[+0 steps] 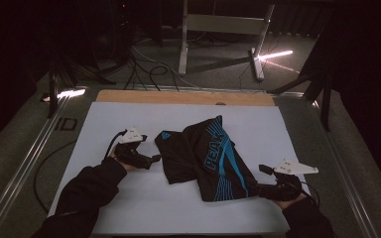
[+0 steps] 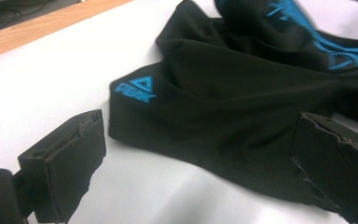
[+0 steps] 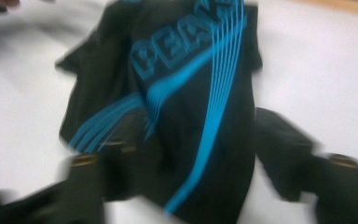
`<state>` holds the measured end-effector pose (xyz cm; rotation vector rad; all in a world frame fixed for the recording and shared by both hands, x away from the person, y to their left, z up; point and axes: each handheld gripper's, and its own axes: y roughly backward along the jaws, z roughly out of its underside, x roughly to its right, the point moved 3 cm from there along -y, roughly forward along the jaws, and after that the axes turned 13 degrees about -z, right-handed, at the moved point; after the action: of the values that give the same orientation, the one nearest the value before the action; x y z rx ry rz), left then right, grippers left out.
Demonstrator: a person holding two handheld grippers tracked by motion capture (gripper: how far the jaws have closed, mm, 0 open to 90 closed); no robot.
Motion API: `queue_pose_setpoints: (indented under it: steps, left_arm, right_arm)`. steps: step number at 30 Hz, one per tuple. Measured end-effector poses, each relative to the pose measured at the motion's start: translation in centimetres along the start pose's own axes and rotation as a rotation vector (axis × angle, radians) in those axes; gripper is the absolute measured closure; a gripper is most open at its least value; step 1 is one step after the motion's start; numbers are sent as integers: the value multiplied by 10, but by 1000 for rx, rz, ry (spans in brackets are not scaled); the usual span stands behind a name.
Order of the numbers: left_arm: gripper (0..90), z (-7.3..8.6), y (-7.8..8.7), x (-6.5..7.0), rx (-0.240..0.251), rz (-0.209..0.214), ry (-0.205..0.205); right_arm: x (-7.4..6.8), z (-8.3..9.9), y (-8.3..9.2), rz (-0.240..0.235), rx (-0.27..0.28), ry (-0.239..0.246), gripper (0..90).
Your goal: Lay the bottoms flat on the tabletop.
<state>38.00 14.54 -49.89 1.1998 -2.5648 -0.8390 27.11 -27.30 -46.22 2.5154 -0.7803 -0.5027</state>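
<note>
White counter [image 1: 144, 208] with a wooden strip along the far edge. Black shorts [image 1: 203, 156] with blue stripes and blue letters, lying crumpled near the middle of the counter, a bit toward the right edge. One end of the shorts close to the near right corner, the other end pointing at the left side. Small blue triangle mark on the left end.

Left gripper [image 1: 151, 159] just beside the left end of the shorts, low over the counter. Jaws wide apart, holding nothing; dark cloth lying between and ahead of them in the left gripper view.

Right gripper [image 1: 263, 189] at the near right end of the shorts. Jaws apart, one on each side of the cloth, not pinching it. Right gripper view blurry.
</note>
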Motion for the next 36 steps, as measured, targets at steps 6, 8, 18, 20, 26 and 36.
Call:
queue_pose_setpoints:
  steps: [6, 8, 18, 20, 26, 36]
  left_arm:
    - [57, -12, -27, -15, -39, 1, -12]
    - [59, -16, -38, -20, -59, 8, -16]
    - [126, -19, -76, -28, -134, 63, 26]
    - [137, -17, -83, -28, -155, 49, 33]
    - [303, -12, -90, -25, -176, 78, 12]
    - [757, -15, -86, -28, -172, 114, 43]
  right_arm:
    - [9, -21, -27, -38, 21, 34, 110]
    - [16, -25, -42, -42, 4, 32, 111]
    - [57, -24, -99, 36, -101, 17, 151]
    - [61, -23, -106, 36, -122, 12, 176]
    - [73, -20, -118, 77, -152, -13, 363]
    - [73, -14, -121, 83, -222, 30, 813]
